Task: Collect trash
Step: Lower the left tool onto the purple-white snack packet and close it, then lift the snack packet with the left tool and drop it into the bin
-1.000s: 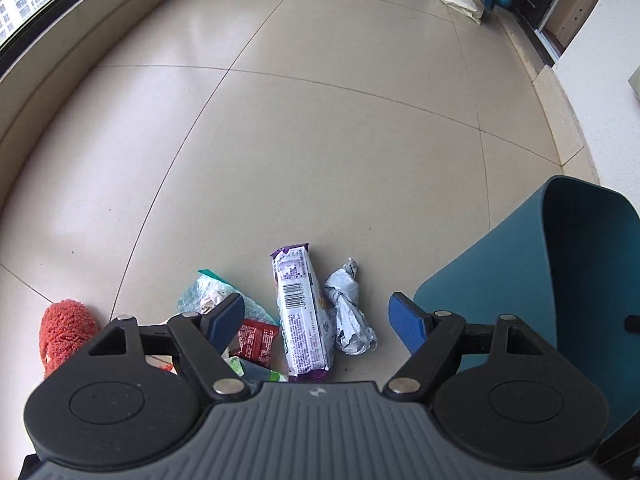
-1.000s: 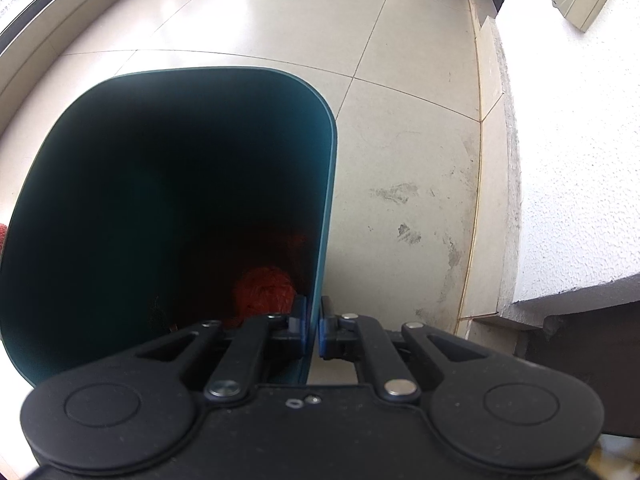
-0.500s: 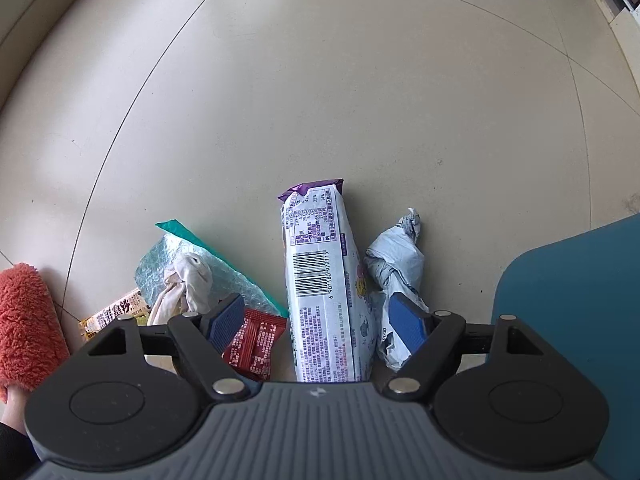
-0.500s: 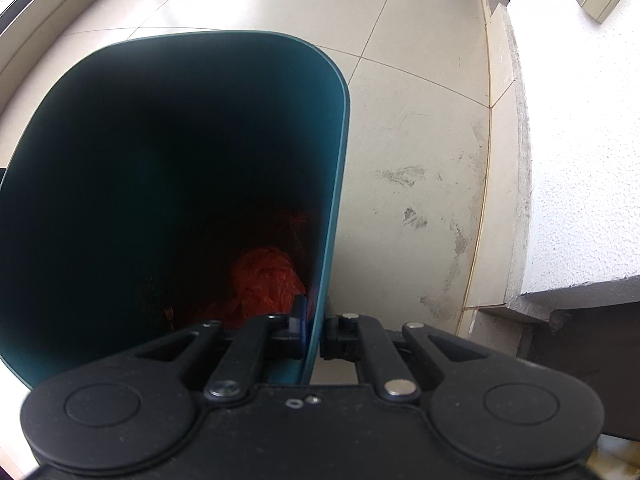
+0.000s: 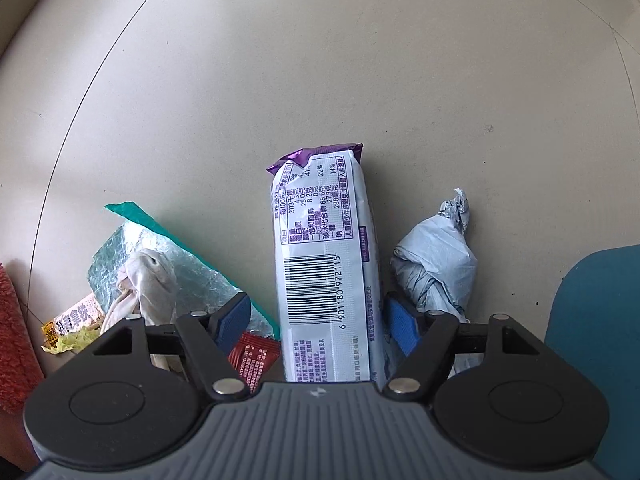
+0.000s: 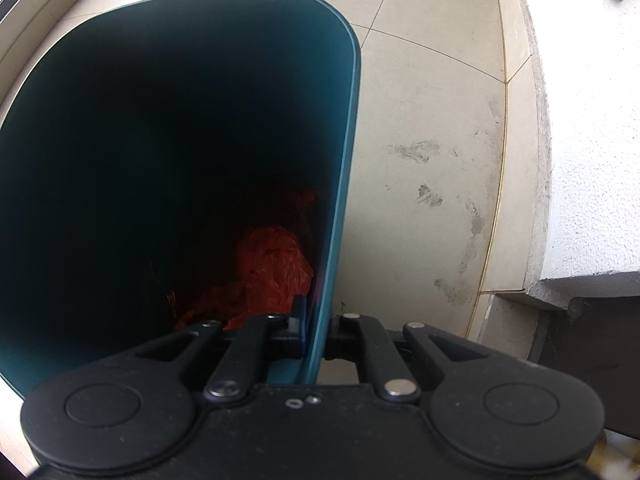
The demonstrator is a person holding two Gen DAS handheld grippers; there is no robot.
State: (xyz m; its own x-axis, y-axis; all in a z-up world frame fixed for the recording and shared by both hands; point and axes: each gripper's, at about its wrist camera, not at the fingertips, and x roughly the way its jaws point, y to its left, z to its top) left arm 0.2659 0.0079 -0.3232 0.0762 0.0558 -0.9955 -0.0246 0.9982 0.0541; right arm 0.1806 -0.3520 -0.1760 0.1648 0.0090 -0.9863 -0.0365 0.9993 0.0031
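I am bringing the left gripper [image 5: 316, 320] straight down over the litter on the tiled floor [image 5: 320, 60], and its jaws are closing with the biscuit packet [image 5: 320, 264] standing between them. The packet is lying flat, barcode side up, and its long axis is running directly away from me, in line with the way the camera looks, so the two blue pads [image 5: 402, 324] are sitting on either long side of it and squeezing across its narrow width. The right-hand pad looks to be just at the packet's edge; the left-hand pad is standing a little off, with a red sachet [image 5: 254, 354] showing in the gap, so I am not calling it gripped yet. Just right of the packet a crumpled grey bag [image 5: 436, 264] is lying close to the right pad, and I am judging that it could get pinched along with the packet. To the left a foil wrapper [image 5: 120, 256] with a wad of tissue [image 5: 148, 276] on it is lying further off. With the right gripper [image 6: 316, 332] I am holding the teal bin [image 6: 344, 160] by its rim, the jaws clamped tight on the wall, one finger inside and one outside. Some red plastic [image 6: 272, 264] is lying at the bottom. The bin's edge is showing just right of the left gripper, so the carry should be short.
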